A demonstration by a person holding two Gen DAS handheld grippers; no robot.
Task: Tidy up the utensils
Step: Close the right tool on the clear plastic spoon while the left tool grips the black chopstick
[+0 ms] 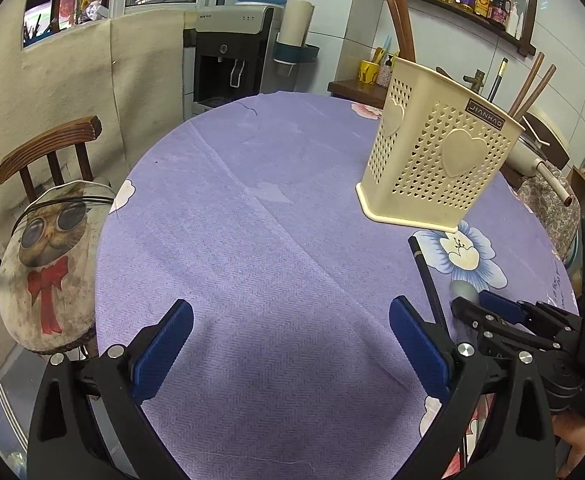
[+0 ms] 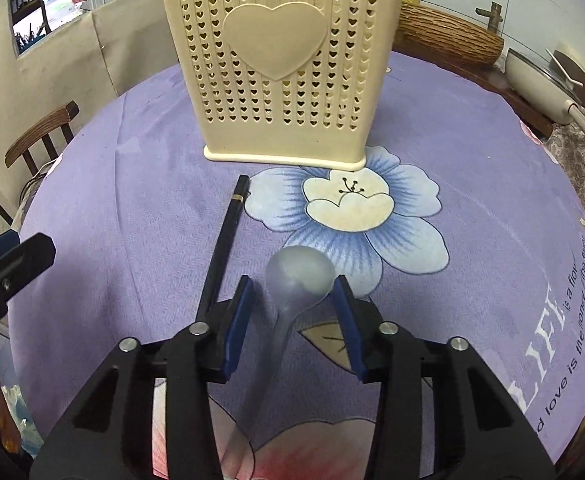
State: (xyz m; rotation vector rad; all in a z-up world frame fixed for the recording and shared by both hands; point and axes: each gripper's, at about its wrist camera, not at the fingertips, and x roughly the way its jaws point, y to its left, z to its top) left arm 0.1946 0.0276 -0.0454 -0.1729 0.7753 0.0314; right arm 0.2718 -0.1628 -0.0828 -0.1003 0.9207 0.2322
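Note:
A cream perforated utensil holder (image 1: 432, 160) (image 2: 280, 64) stands on the purple flowered tablecloth (image 1: 252, 240) and holds chopsticks (image 1: 530, 88). A black chopstick (image 2: 222, 248) (image 1: 428, 276) lies on the cloth in front of it. A translucent plastic spoon (image 2: 296, 280) lies beside the chopstick, its bowl toward the holder. My right gripper (image 2: 292, 292) is open, its pads on either side of the spoon's neck, not touching it. My left gripper (image 1: 292, 324) is open and empty over bare cloth, left of the chopstick.
A wooden chair with a cat cushion (image 1: 52, 256) stands at the table's left edge. A water dispenser (image 1: 232, 52) stands behind the table. A side counter with a white pan (image 2: 540, 80) and a woven basket (image 2: 448, 36) lies at the right.

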